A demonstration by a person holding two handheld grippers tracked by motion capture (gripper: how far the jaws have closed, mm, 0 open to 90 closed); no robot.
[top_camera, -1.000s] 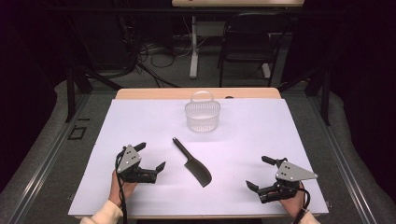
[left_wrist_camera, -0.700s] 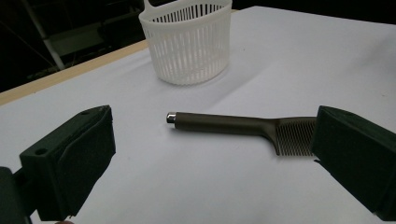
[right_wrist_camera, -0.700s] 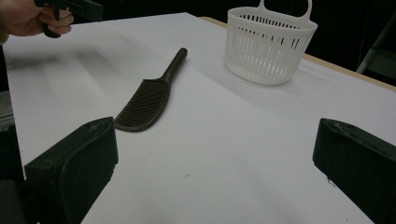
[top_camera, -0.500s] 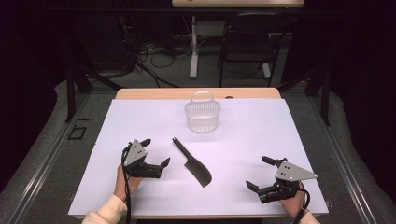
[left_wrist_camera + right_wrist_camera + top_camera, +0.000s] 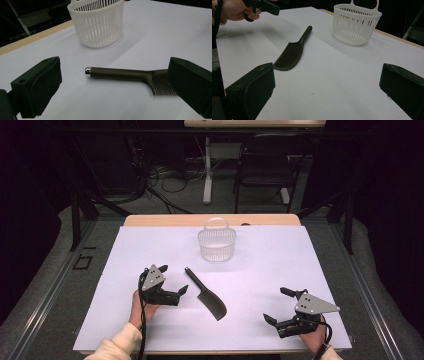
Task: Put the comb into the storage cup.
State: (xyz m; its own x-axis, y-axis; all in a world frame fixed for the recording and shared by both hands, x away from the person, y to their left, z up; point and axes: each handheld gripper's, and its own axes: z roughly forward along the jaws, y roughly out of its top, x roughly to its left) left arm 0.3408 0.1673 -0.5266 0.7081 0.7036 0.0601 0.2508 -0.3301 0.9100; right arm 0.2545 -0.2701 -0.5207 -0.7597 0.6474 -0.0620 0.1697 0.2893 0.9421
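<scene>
Lying mid-tabletop nearer the front edge, the dark comb (image 5: 206,291) sits just beside the left gripper (image 5: 174,282), fingers apart; the right gripper (image 5: 278,305), fingers apart, rests near the front right corner.

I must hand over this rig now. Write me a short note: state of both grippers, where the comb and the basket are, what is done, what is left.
Left gripper: open, empty, low over the sheet beside the comb's handle, jaws facing it.
Right gripper: open, empty, near the front right of the table, away from the things.
Comb: dark, lying flat mid-table, handle pointing toward the basket, teeth end nearer the person.
Basket: white, slotted, upright at the far middle; looks empty.
Done: nothing gripped yet.
Left: probably grip the comb's handle with the left gripper and put it in the basket.
</scene>
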